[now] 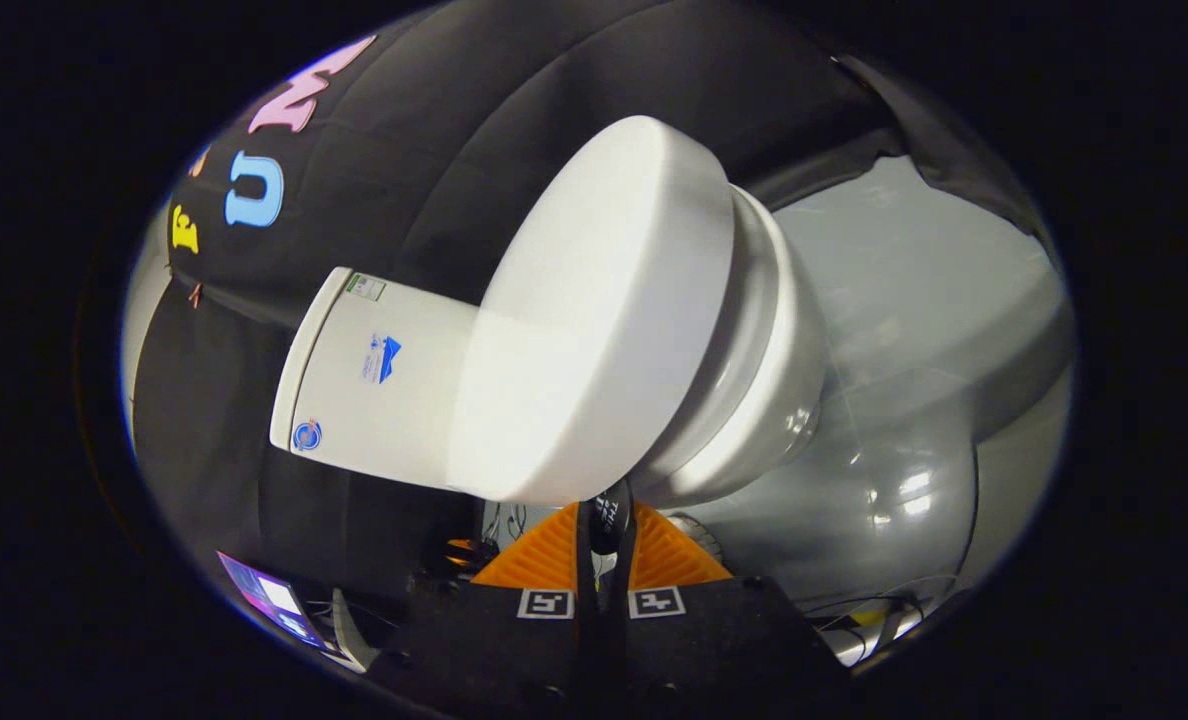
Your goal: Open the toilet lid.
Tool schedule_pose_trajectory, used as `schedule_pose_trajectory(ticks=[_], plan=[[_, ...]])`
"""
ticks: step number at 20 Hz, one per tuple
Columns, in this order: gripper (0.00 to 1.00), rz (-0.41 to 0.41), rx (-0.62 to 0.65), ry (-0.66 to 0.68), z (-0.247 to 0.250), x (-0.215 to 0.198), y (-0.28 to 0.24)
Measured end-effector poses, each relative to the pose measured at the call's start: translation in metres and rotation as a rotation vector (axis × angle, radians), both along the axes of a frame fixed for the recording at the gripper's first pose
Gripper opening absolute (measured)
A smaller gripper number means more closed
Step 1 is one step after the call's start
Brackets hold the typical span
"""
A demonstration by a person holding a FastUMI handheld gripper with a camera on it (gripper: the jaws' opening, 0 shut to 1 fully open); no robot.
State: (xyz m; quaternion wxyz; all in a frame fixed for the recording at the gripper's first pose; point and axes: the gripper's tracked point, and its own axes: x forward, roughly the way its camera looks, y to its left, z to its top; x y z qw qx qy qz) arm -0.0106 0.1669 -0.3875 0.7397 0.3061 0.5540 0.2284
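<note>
Toilet lid [594,310] down (view rolled sideways), tongs [604,530] nearly closed just below its rim.

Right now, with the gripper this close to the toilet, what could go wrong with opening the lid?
1. The gripper has its fingers nearly together just below the rim of the lid, with no visible hold on it; lifting now might slide off the smooth, rounded edge.
2. The lid looks closed flush over the bowl, leaving little visible gap for a fingertip, so a push could press against the seat instead.
3. The view is steeply tilted, so the lift could run askew from the hinge near the tank.
</note>
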Motion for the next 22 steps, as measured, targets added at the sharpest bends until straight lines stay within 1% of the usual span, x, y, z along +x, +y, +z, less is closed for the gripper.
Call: schedule_pose_trajectory(ticks=[3,6,9,14,18,22], plan=[[0.05,0.047,-0.037,-0.073,0.025,0.004,0.003],[0.06,0.111,-0.071,-0.168,0.056,0.009,0.012],[0.05,0.159,-0.095,-0.246,0.091,0.013,0.029],[0.05,0.275,-0.178,-0.419,0.139,0.018,0.059],[0.05,0.345,-0.222,-0.521,0.168,0.020,0.084],[0.05,0.410,-0.233,-0.607,0.194,0.021,0.119]])
